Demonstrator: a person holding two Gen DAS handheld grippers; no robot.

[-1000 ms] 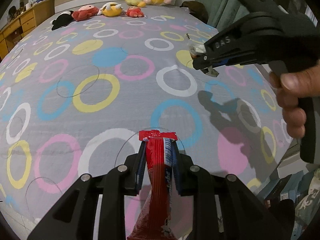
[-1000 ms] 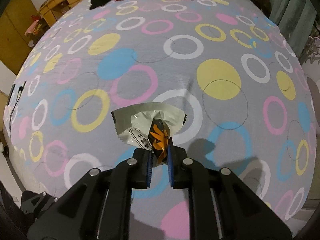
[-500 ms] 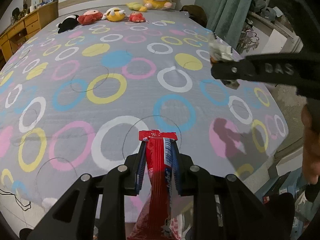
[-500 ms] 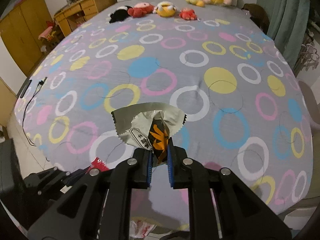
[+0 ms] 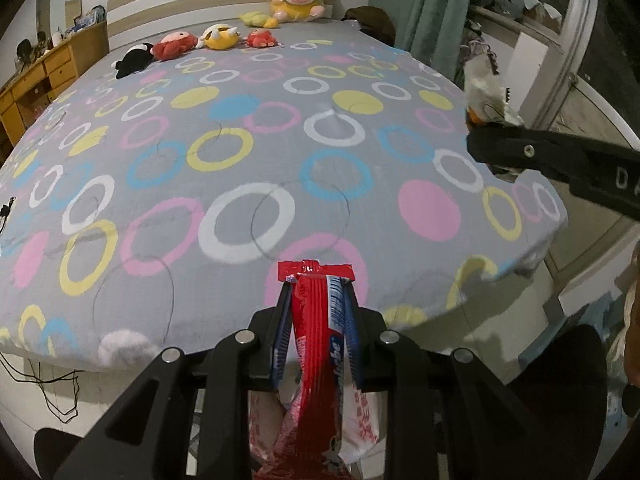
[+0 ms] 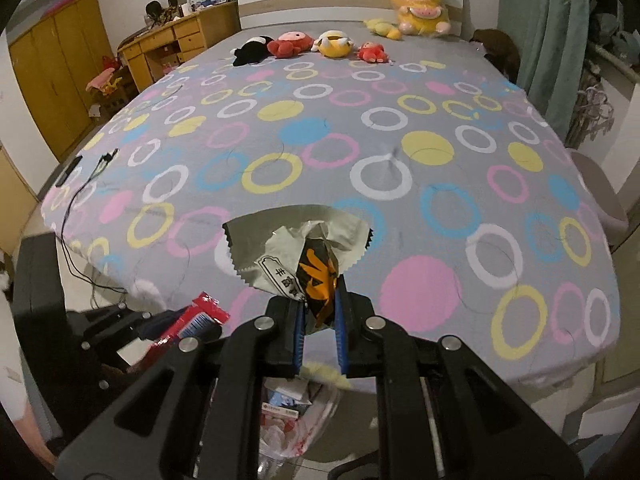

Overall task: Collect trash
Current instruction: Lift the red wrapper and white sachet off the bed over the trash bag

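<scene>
At the foot of the bed (image 6: pixel 440 184), down on the floor, a plastic trash bag (image 6: pixel 296 412) sits open with crumpled white and printed wrappers inside. The left gripper (image 5: pixel 318 304) is pinched tight on a red wrapper (image 5: pixel 316 340), which hangs below its jaws just past the bed's foot edge, above the bag's red-printed plastic (image 5: pixel 362 420). The right gripper (image 6: pixel 318 304) is clamped on a silver wrapper (image 6: pixel 292 252) with an orange and black patch, held over the bed's foot edge with the bag below it. Plush toys (image 6: pixel 312 46) line the far end of the bed near the headboard.
</scene>
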